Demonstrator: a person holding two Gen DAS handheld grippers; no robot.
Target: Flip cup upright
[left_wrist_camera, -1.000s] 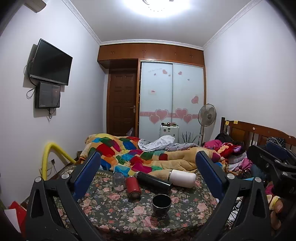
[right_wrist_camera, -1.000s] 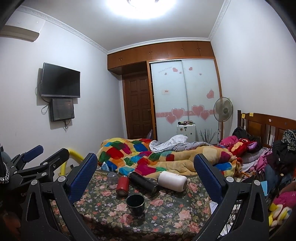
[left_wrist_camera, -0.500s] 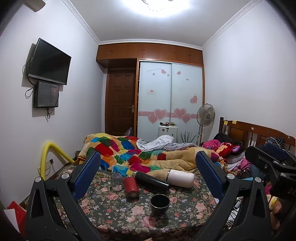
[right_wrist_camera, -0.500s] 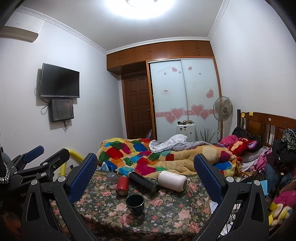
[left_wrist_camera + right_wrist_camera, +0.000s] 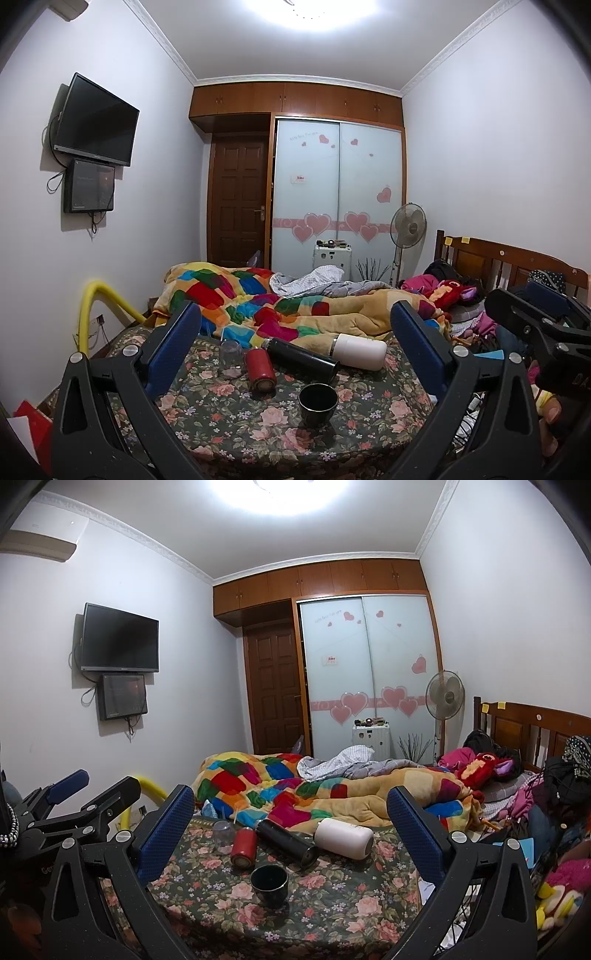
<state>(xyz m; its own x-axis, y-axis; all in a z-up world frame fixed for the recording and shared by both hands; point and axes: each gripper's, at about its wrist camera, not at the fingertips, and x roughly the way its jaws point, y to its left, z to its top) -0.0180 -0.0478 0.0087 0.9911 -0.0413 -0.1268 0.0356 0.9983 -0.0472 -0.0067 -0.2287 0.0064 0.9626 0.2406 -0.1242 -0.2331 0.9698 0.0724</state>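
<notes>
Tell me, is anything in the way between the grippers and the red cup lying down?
Partly. The upright black cup stands just in front of the red cup, slightly right, and the black flask lies close along its right side. The left gripper and right gripper hang open, short of them all.

No text can be read with certainty. The frosted wardrobe door (image 5: 306, 184) carries a faint line of lettering near its top and a small red-and-white sticker (image 5: 297, 178), both too small to make out.
</notes>
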